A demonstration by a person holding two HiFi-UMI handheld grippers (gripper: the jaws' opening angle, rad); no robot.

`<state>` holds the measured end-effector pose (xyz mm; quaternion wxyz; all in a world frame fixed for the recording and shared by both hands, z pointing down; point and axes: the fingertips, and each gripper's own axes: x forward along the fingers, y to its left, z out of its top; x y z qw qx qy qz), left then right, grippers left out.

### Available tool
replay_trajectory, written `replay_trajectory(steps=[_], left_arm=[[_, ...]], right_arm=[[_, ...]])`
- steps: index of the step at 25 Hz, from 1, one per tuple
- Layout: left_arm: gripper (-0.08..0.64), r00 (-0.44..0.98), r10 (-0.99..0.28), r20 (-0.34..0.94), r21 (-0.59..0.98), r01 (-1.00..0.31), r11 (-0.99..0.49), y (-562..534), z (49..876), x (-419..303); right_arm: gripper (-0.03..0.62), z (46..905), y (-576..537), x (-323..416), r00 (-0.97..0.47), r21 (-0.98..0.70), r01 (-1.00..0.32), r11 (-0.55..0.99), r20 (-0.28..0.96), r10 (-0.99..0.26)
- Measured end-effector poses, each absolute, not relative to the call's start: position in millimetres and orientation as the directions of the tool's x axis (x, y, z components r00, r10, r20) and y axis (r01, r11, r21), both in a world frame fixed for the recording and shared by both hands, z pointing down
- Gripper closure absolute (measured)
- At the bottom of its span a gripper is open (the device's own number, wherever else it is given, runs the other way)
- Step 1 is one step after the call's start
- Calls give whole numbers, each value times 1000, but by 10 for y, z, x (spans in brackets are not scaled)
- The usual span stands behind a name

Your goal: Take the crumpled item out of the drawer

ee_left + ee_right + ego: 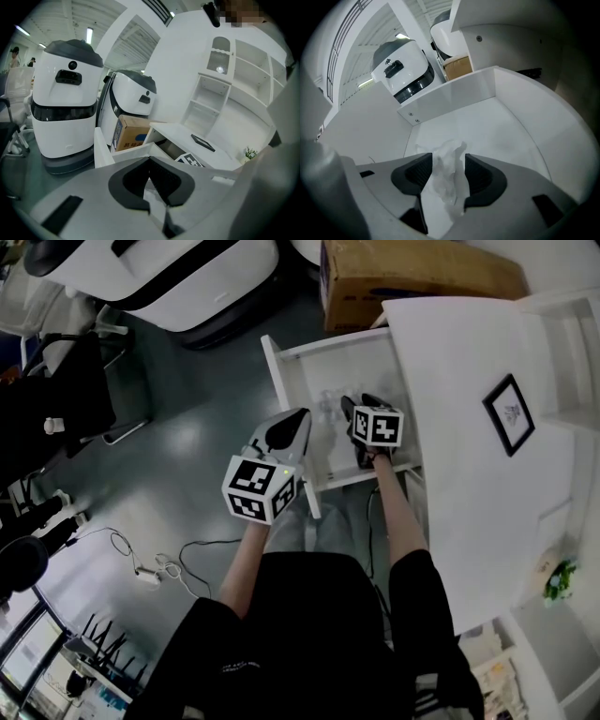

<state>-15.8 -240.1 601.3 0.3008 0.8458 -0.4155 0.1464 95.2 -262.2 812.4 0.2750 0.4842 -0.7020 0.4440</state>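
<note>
The white drawer (278,367) stands pulled out from under the desk. On its floor lies a crumpled clear plastic item (447,176), also faintly visible in the head view (327,410). My right gripper (448,159) reaches into the drawer (506,126) and is open, its dark pads (480,176) on either side of the crumpled item. In the head view the right gripper (356,402) is over the drawer's middle. My left gripper (301,415) hovers at the drawer's left front corner, its jaws shut with nothing in them. The left gripper (150,161) points over the drawer toward the room.
A cardboard box (412,277) sits on the floor behind the drawer, beside white robot bases (159,277). The white desk top (459,456) carries a black picture frame (509,413). A black chair (56,399) and cables (150,568) are on the floor at left.
</note>
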Motion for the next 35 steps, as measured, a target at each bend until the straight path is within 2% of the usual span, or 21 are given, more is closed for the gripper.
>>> replay_trajectory(steps=[7, 9, 16, 35], left_arm=[[561, 606, -614, 506, 387, -796, -465, -2393, 6036, -176], [561, 603, -614, 509, 384, -797, -466, -2386, 6033, -182], [561, 601, -616, 509, 379, -799, -466, -2379, 6003, -187], [561, 593, -653, 472, 337, -805, -487, -2188, 5575, -369]], right_arm=[[410, 8185, -2601, 937, -392, -368, -919, 141, 826, -404], [474, 8199, -2573, 910, -407, -368, -913, 174, 833, -375], [525, 8171, -2558, 881, -422, -383, -907, 176, 827, -373], [534, 7186, -2417, 804, -476, -390, -879, 273, 720, -505]])
